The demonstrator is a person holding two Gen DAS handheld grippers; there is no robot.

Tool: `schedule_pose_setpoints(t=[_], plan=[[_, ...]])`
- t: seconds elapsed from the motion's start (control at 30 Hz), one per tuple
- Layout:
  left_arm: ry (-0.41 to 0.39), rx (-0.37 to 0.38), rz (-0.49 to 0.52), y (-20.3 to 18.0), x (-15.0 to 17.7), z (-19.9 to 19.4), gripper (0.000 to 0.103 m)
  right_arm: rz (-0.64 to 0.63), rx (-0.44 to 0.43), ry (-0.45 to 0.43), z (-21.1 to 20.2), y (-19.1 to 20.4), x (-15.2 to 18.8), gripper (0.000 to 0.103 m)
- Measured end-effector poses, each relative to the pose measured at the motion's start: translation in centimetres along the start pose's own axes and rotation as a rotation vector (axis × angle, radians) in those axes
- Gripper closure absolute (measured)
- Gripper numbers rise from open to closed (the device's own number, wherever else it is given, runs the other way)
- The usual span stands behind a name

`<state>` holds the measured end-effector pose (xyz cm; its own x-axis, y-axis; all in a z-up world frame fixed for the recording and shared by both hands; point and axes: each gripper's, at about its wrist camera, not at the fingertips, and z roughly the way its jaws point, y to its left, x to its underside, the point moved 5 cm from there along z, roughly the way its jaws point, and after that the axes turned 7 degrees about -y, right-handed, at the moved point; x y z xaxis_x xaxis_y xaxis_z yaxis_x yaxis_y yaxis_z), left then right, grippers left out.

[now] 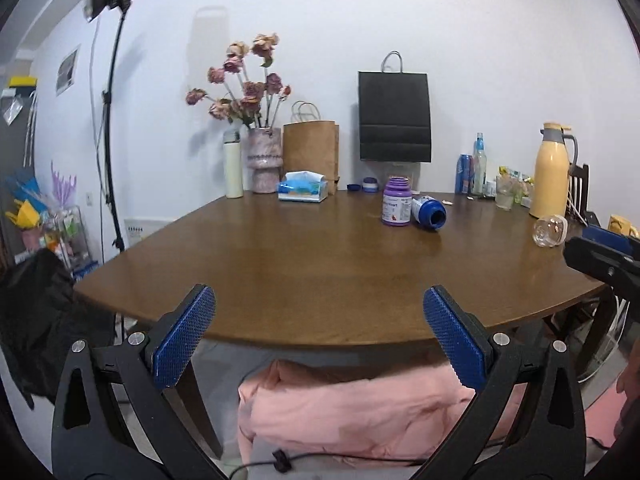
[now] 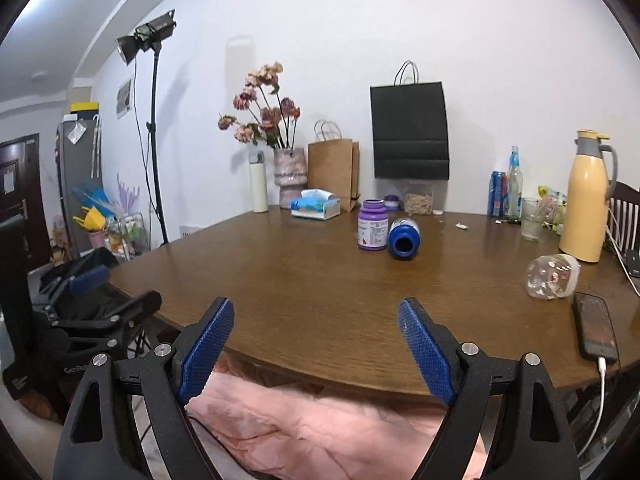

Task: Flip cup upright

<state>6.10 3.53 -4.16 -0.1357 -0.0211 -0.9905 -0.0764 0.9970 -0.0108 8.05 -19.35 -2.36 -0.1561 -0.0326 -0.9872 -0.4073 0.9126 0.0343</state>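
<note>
A clear cup with a white base (image 2: 554,276) lies on its side on the brown table (image 2: 304,280), near the right edge; the left wrist view shows the cup (image 1: 550,231) at far right. My right gripper (image 2: 315,305) stands open over the table's front edge, well left of the cup and short of it, with nothing between its fingers. My left gripper (image 1: 319,294) is also open and empty at the front edge, far left of the cup. Part of the right gripper (image 1: 600,258) shows at the right of the left wrist view.
A purple jar (image 2: 373,230) stands mid-table beside a blue jar (image 2: 404,238) lying on its side. A phone on a white cable (image 2: 595,330) lies by the cup. A yellow jug (image 2: 586,200), a glass, bottles, paper bags, a tissue box and a flower vase line the back. Pink cloth (image 2: 320,428) lies below.
</note>
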Motion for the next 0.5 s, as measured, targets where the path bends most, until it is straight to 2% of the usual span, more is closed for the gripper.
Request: schedule_pose_setpoints(t=[0.13,0.2,0.4,0.5], plan=[[-0.071,-0.053,-0.004,0.8,-0.2,-2.1,0.000,0.004,0.019,-0.004,-1.5,-0.1,0.9,0.015],[-0.098,-0.064,-0.018,1.2,-0.5,-2.7,0.000,0.031,0.016,0.021,-1.9,-0.6,1.9,0.015],[-0.105,-0.006,0.008,0.4,-0.4,-2.9,0.000,0.029,0.082,0.034,-2.5,-1.9,2.4,0.015],[-0.114,-0.001,0.014,0.3,-0.5,-3.1,0.000,0.064,0.051,0.056,-2.0,-2.4,2.6,0.015]])
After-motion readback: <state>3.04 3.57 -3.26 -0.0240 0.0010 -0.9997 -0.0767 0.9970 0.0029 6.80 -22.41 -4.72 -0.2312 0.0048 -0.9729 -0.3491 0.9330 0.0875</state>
